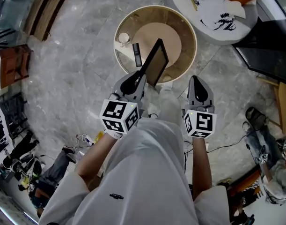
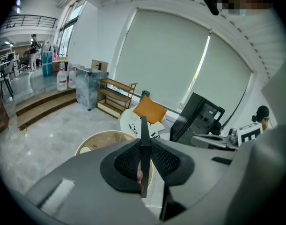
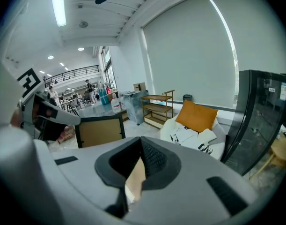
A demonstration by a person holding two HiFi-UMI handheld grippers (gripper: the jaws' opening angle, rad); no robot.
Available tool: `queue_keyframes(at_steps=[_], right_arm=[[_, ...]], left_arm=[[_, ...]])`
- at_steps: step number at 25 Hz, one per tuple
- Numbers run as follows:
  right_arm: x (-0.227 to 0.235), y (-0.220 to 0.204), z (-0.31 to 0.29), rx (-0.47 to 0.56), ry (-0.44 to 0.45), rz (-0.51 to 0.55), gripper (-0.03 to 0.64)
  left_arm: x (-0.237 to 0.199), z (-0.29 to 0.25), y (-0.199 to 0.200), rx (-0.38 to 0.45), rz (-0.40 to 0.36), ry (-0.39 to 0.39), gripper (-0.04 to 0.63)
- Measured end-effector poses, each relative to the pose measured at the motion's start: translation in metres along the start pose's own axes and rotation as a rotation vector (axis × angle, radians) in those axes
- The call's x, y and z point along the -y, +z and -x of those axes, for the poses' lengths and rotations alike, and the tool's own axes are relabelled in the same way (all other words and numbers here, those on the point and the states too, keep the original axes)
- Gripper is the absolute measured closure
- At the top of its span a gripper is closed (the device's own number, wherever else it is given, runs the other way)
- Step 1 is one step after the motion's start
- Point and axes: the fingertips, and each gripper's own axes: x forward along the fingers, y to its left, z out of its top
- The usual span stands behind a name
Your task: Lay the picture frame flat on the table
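The picture frame (image 1: 157,63) is black with a tan board. It stands tilted on edge over the near side of the round table (image 1: 187,29). My left gripper (image 1: 143,75) is shut on its lower corner. In the left gripper view the frame's thin black edge (image 2: 145,139) runs upright between the pads of the left gripper (image 2: 144,159). My right gripper (image 1: 195,79) hovers just right of the frame, over the table's near edge, shut and holding nothing. The right gripper view shows the closed tips of the right gripper (image 3: 139,146) and the frame (image 3: 99,131) off to the left.
A dark remote (image 1: 137,54) and a small round cup (image 1: 123,37) lie on the table left of the frame. A white pouf with an orange cushion (image 1: 217,8) and a black cabinet (image 1: 269,41) stand beyond. Cables (image 1: 84,138) trail on the marble floor.
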Motion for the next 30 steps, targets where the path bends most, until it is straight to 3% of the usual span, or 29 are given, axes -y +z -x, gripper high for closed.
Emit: queue_keyframes(at_steps=[10, 18, 30], right_arm=[[0.035, -0.054, -0.072, -0.045, -0.014, -0.004, 0.612], [0.058, -0.101, -0.124, -0.074, -0.032, -0.017, 0.612], [0.076, -0.168, -0.173, -0.118, -0.031, -0.017, 0.612]], left_arm=[[-0.02, -0.114, -0.038, -0.058, 0.108, -0.03, 0.532], [-0.034, -0.195, -0.063, 0.001, 0.206, -0.056, 0.532], [-0.055, -0.28, -0.117, 0.018, 0.306, -0.055, 0.532]])
